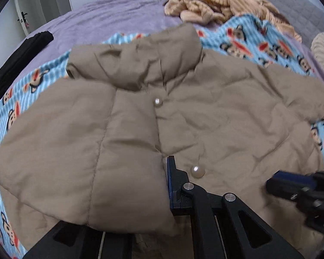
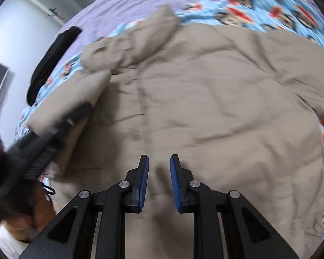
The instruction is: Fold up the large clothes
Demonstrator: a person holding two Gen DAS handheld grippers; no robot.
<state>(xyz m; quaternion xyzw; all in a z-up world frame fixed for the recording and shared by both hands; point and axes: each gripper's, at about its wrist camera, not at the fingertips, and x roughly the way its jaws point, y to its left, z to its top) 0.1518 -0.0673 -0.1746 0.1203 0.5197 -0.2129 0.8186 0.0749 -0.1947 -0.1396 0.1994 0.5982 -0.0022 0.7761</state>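
left gripper [image 1: 165, 185] clamped on a folded sleeve [image 1: 92, 151] of the tan puffer jacket [image 1: 216, 116], sleeve laid across the jacket front. right gripper [image 2: 159, 179] jaws slightly apart, nothing between the pads, hovering over the jacket's lower front. jacket lies flat on blue monkey-print blanket [image 1: 248, 41] over purple bedspread [image 1: 118, 17]
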